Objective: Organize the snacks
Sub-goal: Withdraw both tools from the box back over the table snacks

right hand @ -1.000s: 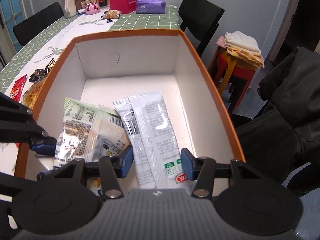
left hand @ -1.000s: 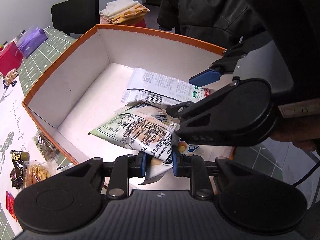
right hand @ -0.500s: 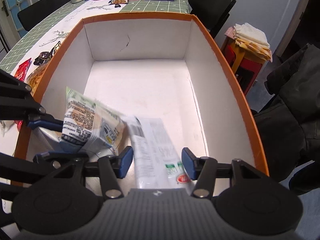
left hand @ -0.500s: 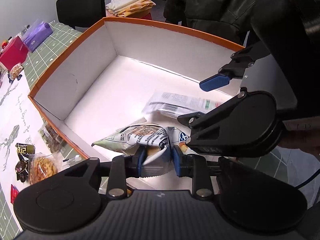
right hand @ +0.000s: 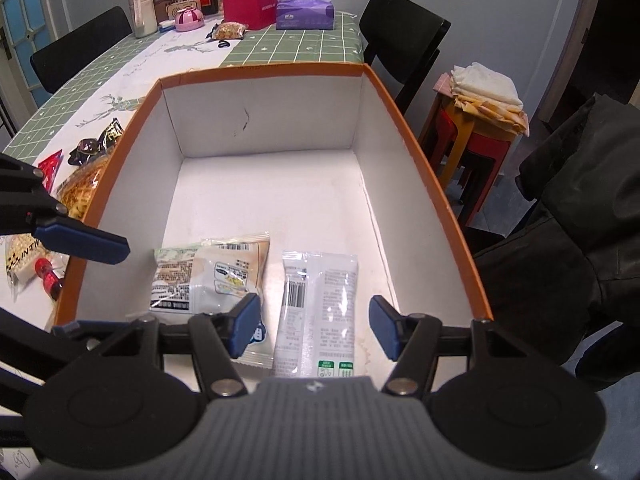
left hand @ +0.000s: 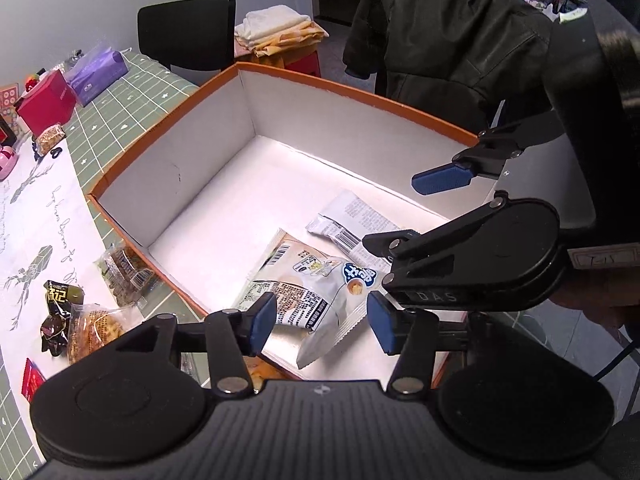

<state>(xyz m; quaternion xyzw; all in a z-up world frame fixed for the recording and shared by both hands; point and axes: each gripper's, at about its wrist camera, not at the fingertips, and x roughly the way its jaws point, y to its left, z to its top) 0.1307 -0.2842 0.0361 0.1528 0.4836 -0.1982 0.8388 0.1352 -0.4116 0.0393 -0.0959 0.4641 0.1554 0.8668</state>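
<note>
The cream snack packet [left hand: 308, 276] now lies flat on the box [left hand: 208, 148] floor beside the long white packet [right hand: 320, 304]. A moment ago your left gripper [left hand: 320, 316] pinched it; now that claw's spread wide, and your right gripper [right hand: 314, 326] hangs open too.

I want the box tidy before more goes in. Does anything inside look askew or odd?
Slightly. In the orange box, the pale snack packet lies on top of a green one, tilted in the left wrist view, while the long white packet lies straight beside it. Nothing looks spilled or torn.
</note>
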